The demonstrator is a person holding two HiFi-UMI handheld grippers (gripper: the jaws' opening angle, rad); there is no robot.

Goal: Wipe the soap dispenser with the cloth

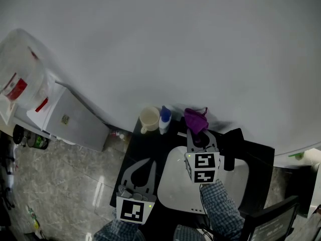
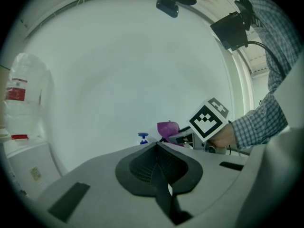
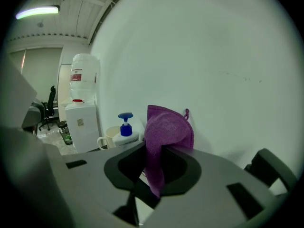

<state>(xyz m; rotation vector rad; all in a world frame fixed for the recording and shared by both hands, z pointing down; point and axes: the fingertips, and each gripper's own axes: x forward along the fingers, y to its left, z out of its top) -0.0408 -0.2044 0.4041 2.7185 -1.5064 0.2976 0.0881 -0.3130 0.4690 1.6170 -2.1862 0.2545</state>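
The soap dispenser point(image 1: 164, 120), white with a blue pump, stands at the back of the dark counter beside a cream mug point(image 1: 148, 119). It also shows in the right gripper view, the soap dispenser point(image 3: 126, 129), left of the cloth. My right gripper point(image 1: 196, 134) is shut on the purple cloth point(image 1: 195, 119), which hangs bunched from its jaws just right of the dispenser; the purple cloth point(image 3: 164, 137) fills the jaw gap. My left gripper point(image 1: 142, 170) is shut and holds nothing, low at the counter's front left. The left gripper view shows the dispenser's blue pump point(image 2: 143, 137).
A white basin point(image 1: 173, 185) lies under my right gripper, with a black faucet point(image 1: 231, 152) on its right. A water cooler point(image 1: 75, 117) with a bottle point(image 1: 20, 79) stands at the left on the tiled floor. A plain white wall point(image 1: 200, 49) is behind.
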